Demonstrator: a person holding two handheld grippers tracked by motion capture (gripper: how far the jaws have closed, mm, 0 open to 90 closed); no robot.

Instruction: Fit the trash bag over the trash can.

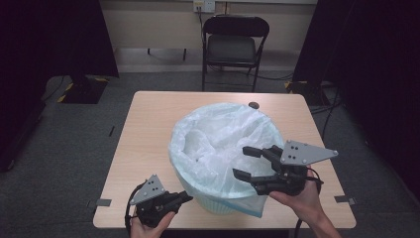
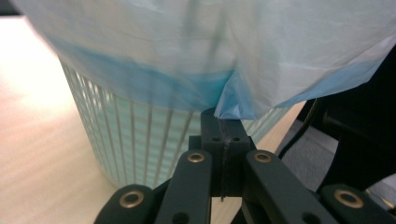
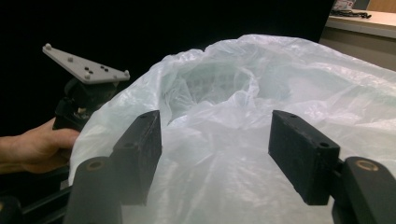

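Pale blue bag (image 1: 218, 144) lining basket (image 2: 140, 140), left hand-held gripper (image 2: 223, 122) pinching its hem, right hand-held gripper (image 3: 215, 154) gaping over it

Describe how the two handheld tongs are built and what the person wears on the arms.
Both tongs, left and right, are black linkage frames with brass-coloured pivot bushings, flat rectangular pads and a grey three-cornered plate dotted with small studs. A black cable trails from the left one. The forearms are bare, no sleeves.
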